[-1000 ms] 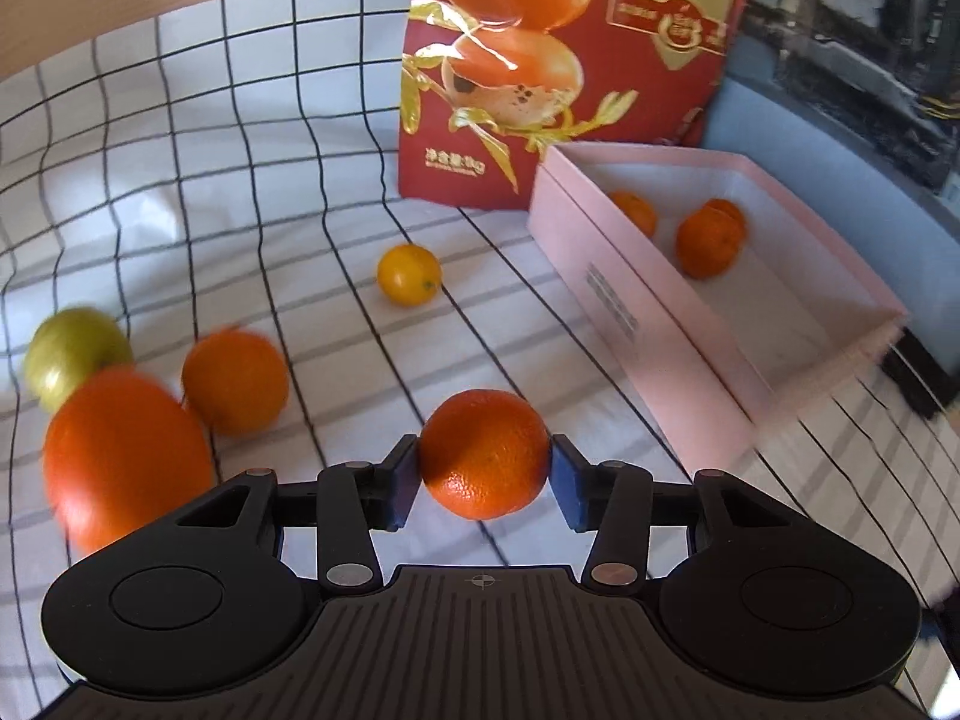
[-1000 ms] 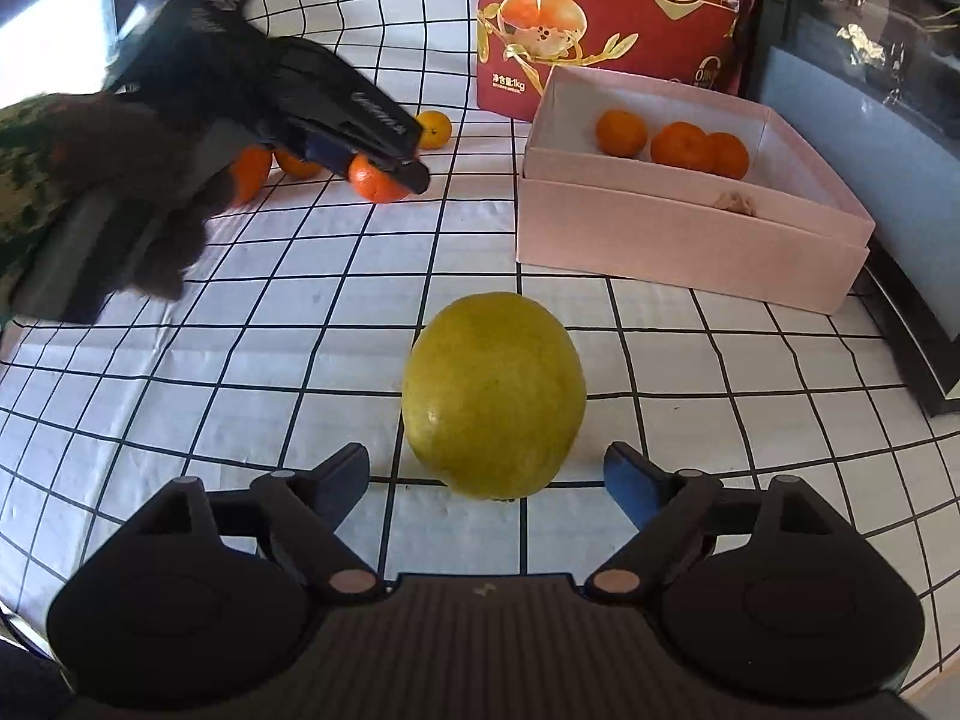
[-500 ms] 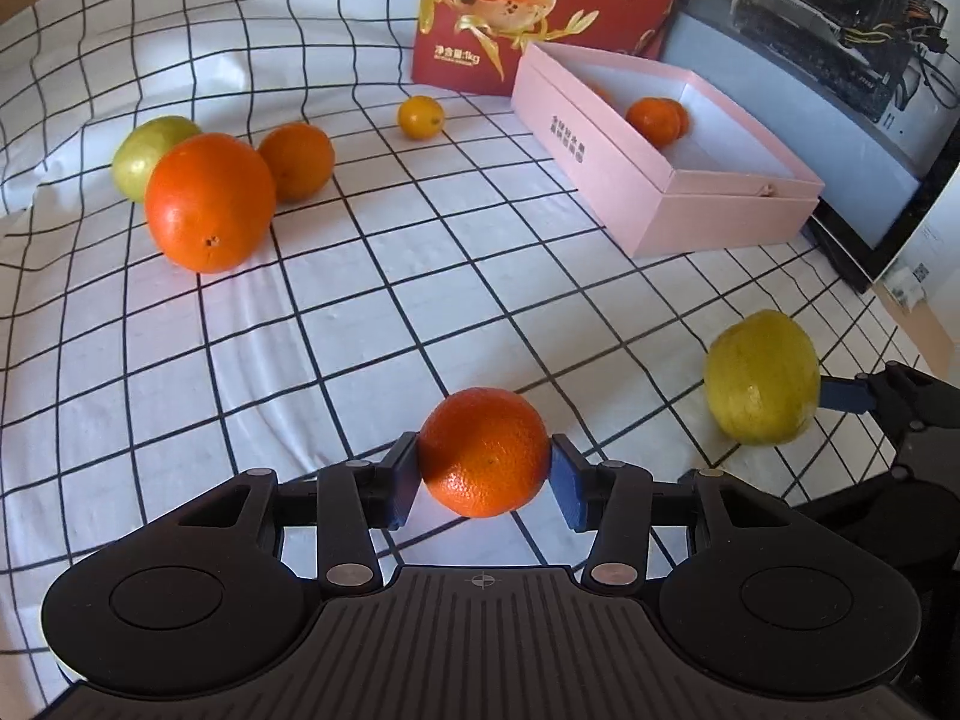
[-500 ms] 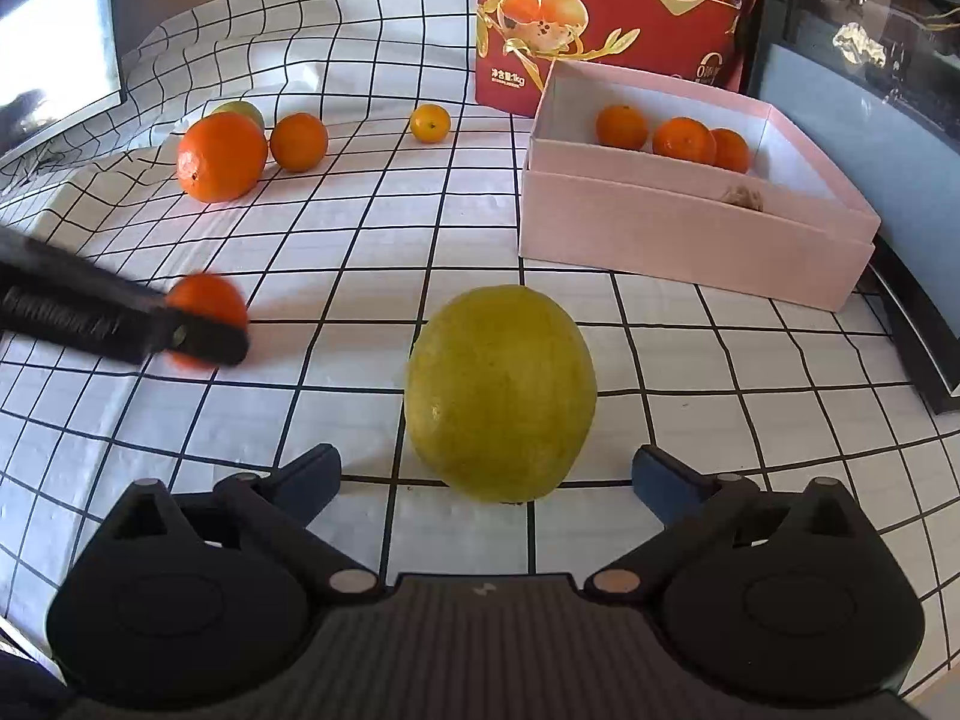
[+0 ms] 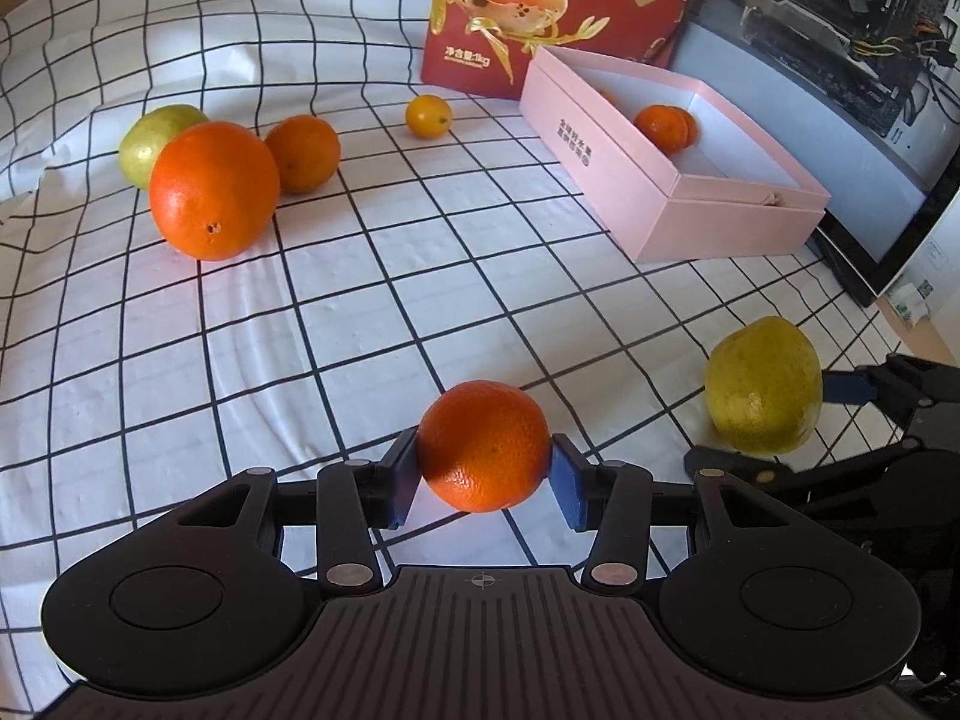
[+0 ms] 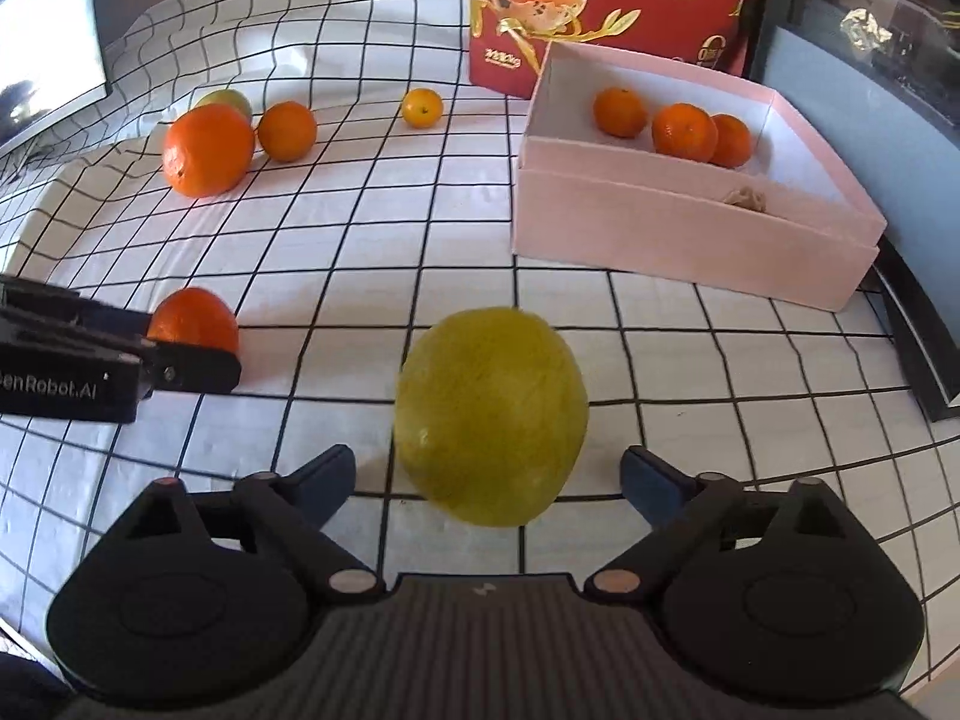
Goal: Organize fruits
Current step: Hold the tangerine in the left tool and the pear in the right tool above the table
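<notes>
Gripping: left gripper is pinching a small orange between both blue pads.
Right gripper: jaws are closing around a yellow-green fruit sitting between them, pads not touching it.
Pose: both are pointing steeply down over the checked cloth.
Ahead: pink box is lying beyond both grippers.
Hard to see: yellow-green fruit is blurring; box contents partly hidden from the left wrist view.

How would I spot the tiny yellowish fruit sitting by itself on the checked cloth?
Find the tall red bag printed with oranges at the far end of the checked cloth. Just in front of its left corner, left of the pink box, lies the small yellow-orange fruit. It is the smallest loose fruit, alone, paler than the oranges.
</notes>
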Available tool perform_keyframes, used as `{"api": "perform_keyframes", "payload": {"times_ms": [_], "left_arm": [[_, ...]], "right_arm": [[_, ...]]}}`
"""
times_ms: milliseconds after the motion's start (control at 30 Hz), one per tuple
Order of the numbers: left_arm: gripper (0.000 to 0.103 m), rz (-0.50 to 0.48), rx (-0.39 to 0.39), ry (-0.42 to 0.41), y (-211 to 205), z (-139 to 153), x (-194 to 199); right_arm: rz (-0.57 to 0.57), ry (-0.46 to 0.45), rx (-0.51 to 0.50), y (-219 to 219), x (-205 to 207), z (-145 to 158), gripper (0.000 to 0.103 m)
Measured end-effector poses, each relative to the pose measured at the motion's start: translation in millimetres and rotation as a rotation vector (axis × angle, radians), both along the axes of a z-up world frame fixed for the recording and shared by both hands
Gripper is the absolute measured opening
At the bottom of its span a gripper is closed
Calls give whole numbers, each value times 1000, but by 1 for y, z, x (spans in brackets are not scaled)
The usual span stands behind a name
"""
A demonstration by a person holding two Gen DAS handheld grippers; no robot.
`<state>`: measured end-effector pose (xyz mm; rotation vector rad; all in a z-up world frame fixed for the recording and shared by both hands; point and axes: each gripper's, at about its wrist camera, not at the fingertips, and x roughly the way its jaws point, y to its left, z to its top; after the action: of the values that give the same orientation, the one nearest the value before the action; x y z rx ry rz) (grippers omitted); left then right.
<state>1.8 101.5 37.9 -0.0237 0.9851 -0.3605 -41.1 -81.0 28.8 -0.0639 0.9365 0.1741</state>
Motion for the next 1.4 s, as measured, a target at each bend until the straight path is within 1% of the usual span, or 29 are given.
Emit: {"api": "perform_keyframes", "payload": {"times_ms": [167, 267, 500, 733, 900, 1167, 1267, 1400], "left_arm": [[51, 8, -7, 7, 0, 0, 1], [51, 12, -16, 16, 1, 0, 2], [51, 33, -68, 52, 9, 1, 7], [51, 22, -34, 42, 2, 1, 6], [51, 18, -31, 44, 2, 1, 7], [51, 13, -28, 43, 2, 1, 7], [51, 13, -27, 44, 2, 1, 7], [51, 11, -25, 42, 3, 0, 7]], "right_arm": [[-38, -12, -17, -9, 1, 2, 95], [-54, -2, 6, -17, 1, 3, 95], [-66, -11, -10, -20, -9, 2, 95], [-67, -13, 0, -18, -12, 4, 95], [-41, -37, -7, -9, -9, 8, 93], [-16, -41, 5, 2, 6, 11, 91], [-12, -27, 15, 4, 12, 8, 87], [-13, -8, 26, 6, 18, 5, 71]]}}
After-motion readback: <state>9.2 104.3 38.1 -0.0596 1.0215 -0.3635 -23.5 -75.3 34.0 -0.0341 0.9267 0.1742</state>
